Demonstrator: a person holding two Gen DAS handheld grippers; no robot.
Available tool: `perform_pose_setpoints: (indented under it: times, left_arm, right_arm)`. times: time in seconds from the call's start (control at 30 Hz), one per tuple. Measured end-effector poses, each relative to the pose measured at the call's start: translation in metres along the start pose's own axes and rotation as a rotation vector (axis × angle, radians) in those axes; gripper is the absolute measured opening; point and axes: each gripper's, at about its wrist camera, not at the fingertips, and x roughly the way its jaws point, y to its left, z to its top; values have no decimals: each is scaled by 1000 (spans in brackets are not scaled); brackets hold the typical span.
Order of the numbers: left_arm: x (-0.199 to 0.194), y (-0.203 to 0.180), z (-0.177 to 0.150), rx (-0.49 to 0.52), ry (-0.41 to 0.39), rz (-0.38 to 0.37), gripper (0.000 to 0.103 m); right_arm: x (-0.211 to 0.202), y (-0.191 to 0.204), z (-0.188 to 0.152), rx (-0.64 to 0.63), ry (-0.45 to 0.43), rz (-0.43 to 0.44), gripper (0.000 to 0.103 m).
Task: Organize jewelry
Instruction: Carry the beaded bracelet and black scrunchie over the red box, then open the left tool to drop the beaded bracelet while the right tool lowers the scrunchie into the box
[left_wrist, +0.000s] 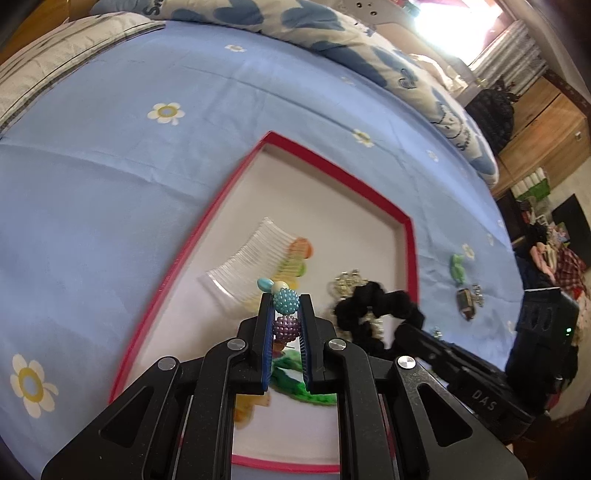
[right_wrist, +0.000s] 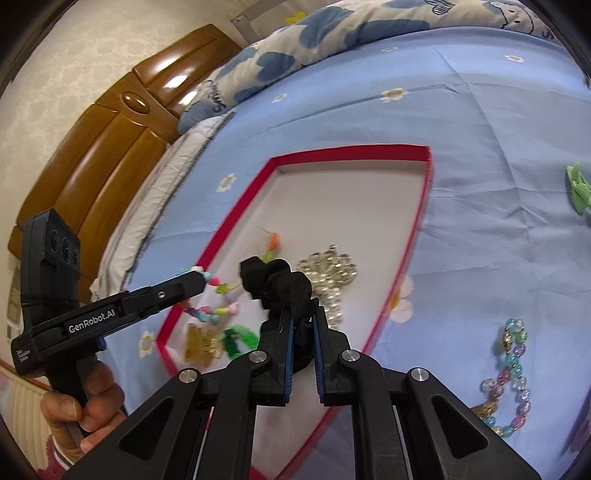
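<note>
Only our left wrist view shows 1 clear plastic comb (left_wrist: 245, 258) in the red tray (left_wrist: 410, 240). Our left gripper (left_wrist: 287, 301) pinches a bumpy bead string (left_wrist: 286, 300) above it. Our right gripper (right_wrist: 303, 314) squeezes 1 soft black scrunchie (right_wrist: 280, 277); 1 round-bead bracelet (right_wrist: 511, 376) lies on the blue sheet (right_wrist: 480, 129).

Glossy beads (left_wrist: 285, 300), matt cloth scrunchie (right_wrist: 284, 284)
</note>
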Motion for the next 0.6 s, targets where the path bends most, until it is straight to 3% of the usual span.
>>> perform_pose_setpoints:
  times: [0.33,0.6]
  left_arm:
    - [12,3,0,18,22,79,11]
    - [11,1,1,28,22,98,14]
  right_arm:
    - [10,-6,7,-1,8,-17,17]
    - [9,2,10,-33,-12,-22,43]
